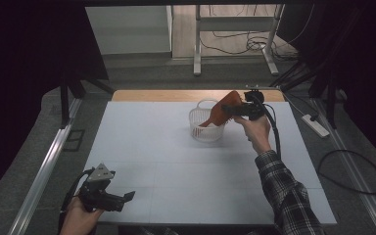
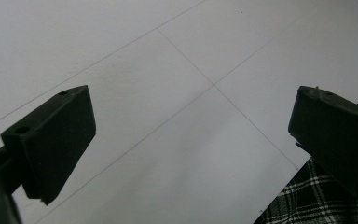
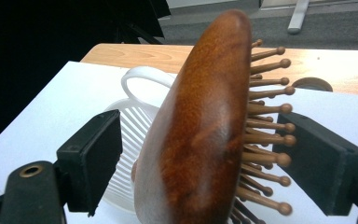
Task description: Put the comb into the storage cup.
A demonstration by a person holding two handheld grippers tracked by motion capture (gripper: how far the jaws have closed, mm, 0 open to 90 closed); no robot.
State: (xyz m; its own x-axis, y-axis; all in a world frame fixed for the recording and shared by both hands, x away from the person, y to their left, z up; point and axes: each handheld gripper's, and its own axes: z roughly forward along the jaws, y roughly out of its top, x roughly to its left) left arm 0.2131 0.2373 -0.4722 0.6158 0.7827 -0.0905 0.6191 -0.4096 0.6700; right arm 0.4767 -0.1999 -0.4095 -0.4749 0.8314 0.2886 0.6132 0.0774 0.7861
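Nearest the lens in the right gripper view, I find the wooden hairbrush standing between my right gripper's jaws. Its polished back faces the jaw at 9 o'clock with a visible gap; the peg bristles point toward the jaw at 3 o'clock and reach or nearly reach it. I cannot tell whether the jaws clamp it firmly or have begun to part.

From the high view, the brush hangs tilted over the white basket, which sits at 12 o'clock on the white table. Long axis runs from the raised end at the right gripper, down toward 8 o'clock, lower end inside the basket rim. I judge the coming move to be a release: the brush should slide down along that axis into the basket.

My left gripper rests idle at 7 o'clock, jaws wide apart, well away from the basket. The right hand is plainly the nearer.
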